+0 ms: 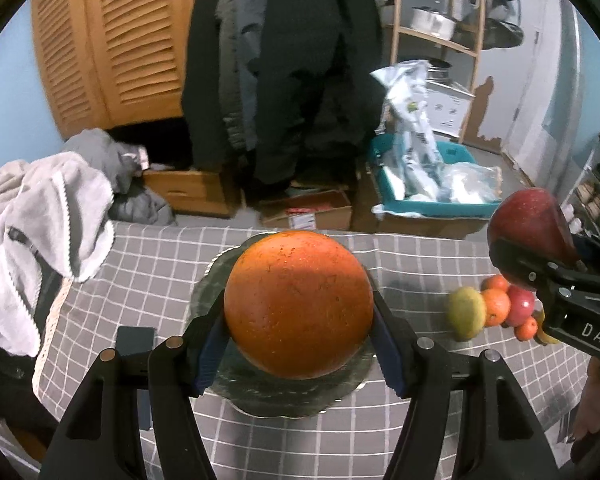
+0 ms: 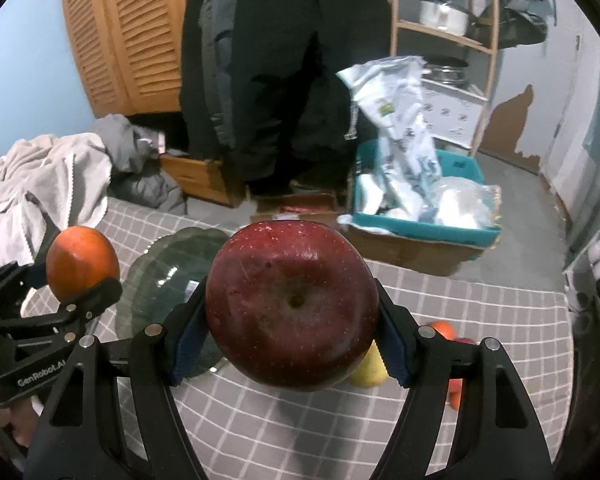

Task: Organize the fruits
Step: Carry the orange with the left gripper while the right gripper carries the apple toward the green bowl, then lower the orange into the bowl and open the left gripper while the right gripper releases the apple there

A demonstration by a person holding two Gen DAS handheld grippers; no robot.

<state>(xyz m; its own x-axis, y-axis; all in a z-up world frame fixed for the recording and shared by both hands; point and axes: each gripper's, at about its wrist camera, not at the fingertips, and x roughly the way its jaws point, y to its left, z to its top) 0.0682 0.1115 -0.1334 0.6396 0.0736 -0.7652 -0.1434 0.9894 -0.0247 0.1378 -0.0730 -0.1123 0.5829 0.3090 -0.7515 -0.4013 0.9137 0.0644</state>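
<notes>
Two grippers: each clamped on one fruit, both held above the table.
Left gripper [image 1: 299,344]: level, pointing forward; blue pads squeeze the orange [image 1: 299,305] from both sides.
Orange: round, pitted skin, some brown scuffs; held over the glass plate [image 1: 260,396], whether it touches the plate cannot be told.
Right gripper [image 2: 292,344]: level, jaws clamped on the red apple [image 2: 292,305], to the right of the left one.
Red apple: dark red, pale speckles, dimpled end faces camera; held above the cloth, right of the plate.
Glass plate: one, dark greenish, scalloped rim, on the table.
Fruit pile [image 1: 494,312]: on the table at right, well apart from the plate; one yellow-green fruit, at least three small orange ones, one red one; possibly more, partly hidden.
Tablecloth [image 1: 148,264]: grey with white grid, lace edge at left.
Towel [image 1: 40,220]: one, grey-white, rumpled, at the table's left edge.
Background: louvred wooden doors [image 1: 112,40], dark hanging coats [image 1: 284,72], teal bin [image 1: 432,196] with plastic bags.
</notes>
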